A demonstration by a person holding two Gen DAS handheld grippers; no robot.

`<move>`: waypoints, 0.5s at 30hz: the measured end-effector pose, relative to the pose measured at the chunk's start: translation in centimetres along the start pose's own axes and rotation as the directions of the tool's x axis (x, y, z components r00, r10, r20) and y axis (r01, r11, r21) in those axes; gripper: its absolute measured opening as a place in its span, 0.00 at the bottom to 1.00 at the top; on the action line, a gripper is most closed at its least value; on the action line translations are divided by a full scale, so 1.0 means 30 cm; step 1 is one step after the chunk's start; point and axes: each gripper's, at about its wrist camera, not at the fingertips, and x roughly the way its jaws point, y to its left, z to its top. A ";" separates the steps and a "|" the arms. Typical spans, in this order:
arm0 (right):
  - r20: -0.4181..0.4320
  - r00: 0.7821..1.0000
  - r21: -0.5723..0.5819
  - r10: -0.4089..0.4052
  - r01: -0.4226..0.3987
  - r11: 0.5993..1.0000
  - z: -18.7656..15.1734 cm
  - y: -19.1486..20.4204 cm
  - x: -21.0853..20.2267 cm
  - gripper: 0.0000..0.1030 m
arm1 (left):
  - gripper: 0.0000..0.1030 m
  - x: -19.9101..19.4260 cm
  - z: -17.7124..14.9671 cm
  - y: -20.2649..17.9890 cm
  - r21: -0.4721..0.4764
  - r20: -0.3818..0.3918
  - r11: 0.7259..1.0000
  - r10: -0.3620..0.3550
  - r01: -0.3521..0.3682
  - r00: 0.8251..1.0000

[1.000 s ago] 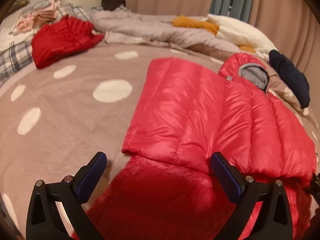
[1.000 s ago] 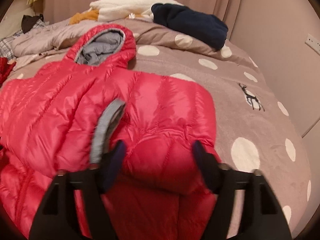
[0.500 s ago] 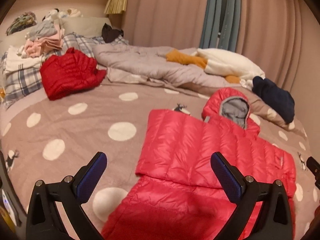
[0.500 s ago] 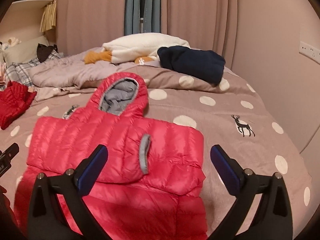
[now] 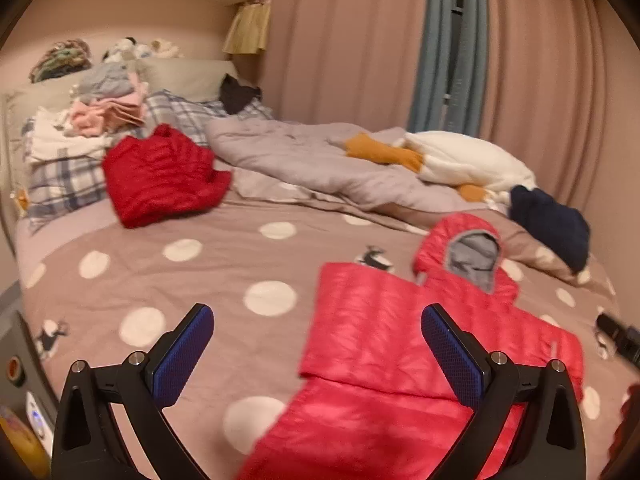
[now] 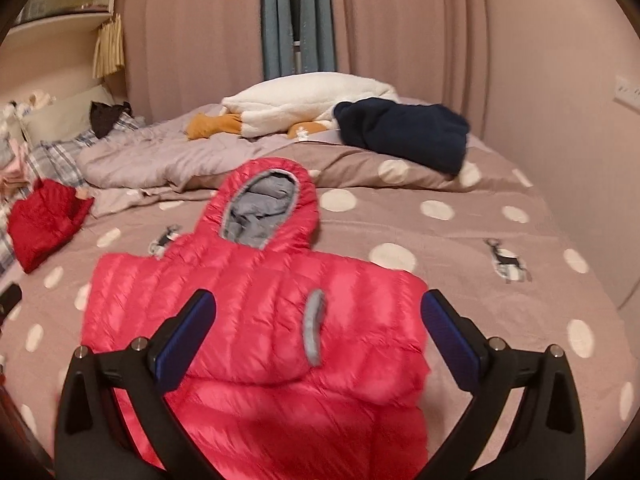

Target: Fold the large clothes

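A bright red hooded puffer jacket point(image 6: 260, 320) lies flat on the dotted bedspread point(image 6: 460, 280), both sleeves folded in across its body, a grey cuff point(image 6: 314, 330) on top and the grey-lined hood point(image 6: 264, 208) pointing away. My right gripper point(image 6: 318, 330) hovers above the jacket's middle, open wide, nothing between its blue pads. In the left wrist view the same jacket point(image 5: 400, 344) fills the lower right. My left gripper point(image 5: 318, 344) hangs open over its left edge, holding nothing. The right gripper's tip point(image 5: 616, 336) shows at the far right.
A folded dark red jacket point(image 5: 160, 180) rests by plaid pillows point(image 5: 60, 184) with stacked clothes point(image 5: 108, 108). A grey duvet point(image 5: 320, 164), a white and mustard plush point(image 6: 312, 108) and a navy garment point(image 6: 404, 132) lie along the far side. Curtains and a wall bound the bed.
Both grippers rose and pulled back from the jacket, so more of the bed shows. The right gripper's jaws went from pressing around the folded sleeve to wide open; the sleeve now lies flat.
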 end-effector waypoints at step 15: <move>-0.133 0.991 -0.069 0.021 -0.031 0.997 0.351 0.105 0.618 0.98 | 0.99 0.163 0.087 0.193 -0.116 0.086 0.974 0.204 -0.194 0.975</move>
